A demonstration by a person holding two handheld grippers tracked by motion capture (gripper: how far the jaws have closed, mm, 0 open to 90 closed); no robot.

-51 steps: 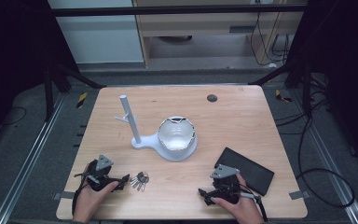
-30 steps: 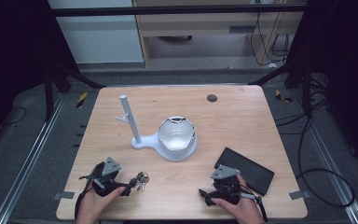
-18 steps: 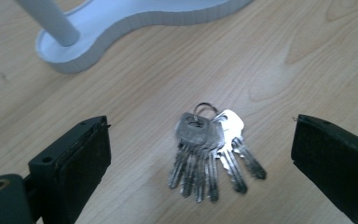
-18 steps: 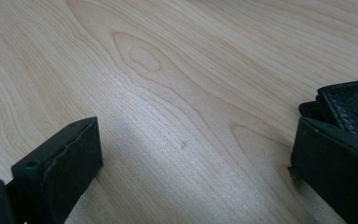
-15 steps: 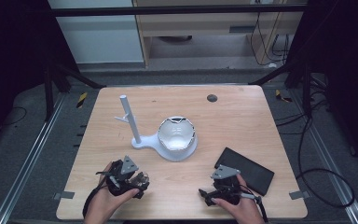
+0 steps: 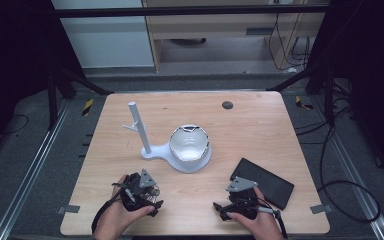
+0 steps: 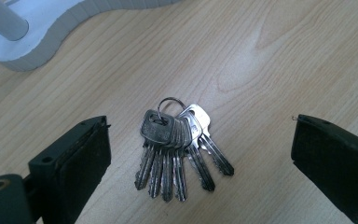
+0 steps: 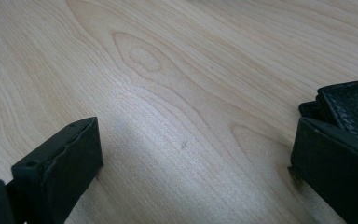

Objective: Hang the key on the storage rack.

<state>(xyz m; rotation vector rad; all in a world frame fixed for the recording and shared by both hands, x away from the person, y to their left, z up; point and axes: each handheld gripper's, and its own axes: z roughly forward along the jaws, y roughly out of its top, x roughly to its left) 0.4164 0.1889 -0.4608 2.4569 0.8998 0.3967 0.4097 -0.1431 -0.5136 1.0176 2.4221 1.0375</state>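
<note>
Pale wood table [image 6: 260,125] – left gripper [image 7: 200,154] agape over keys [image 7: 179,149]; right gripper [image 8: 196,158] agape; surroundings dark, perhaps grey floor.

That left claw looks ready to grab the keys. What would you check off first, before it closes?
1. Left gripper jaws open wide enough: ok, they stand far apart.
2. Bunch of silver metal keys on a ring between the jaws: ok, roughly centred.
3. Keys lying flat and free on the light wooden table: ok, nothing rests on them.
4. White plastic stand with an upright post out of the way: ok, it sits apart from the keys.
5. Jaws low enough to catch the thin keys: cannot tell.
6. Right gripper clear of the grab: ok, open, beside the flat black leather wallet.
</note>
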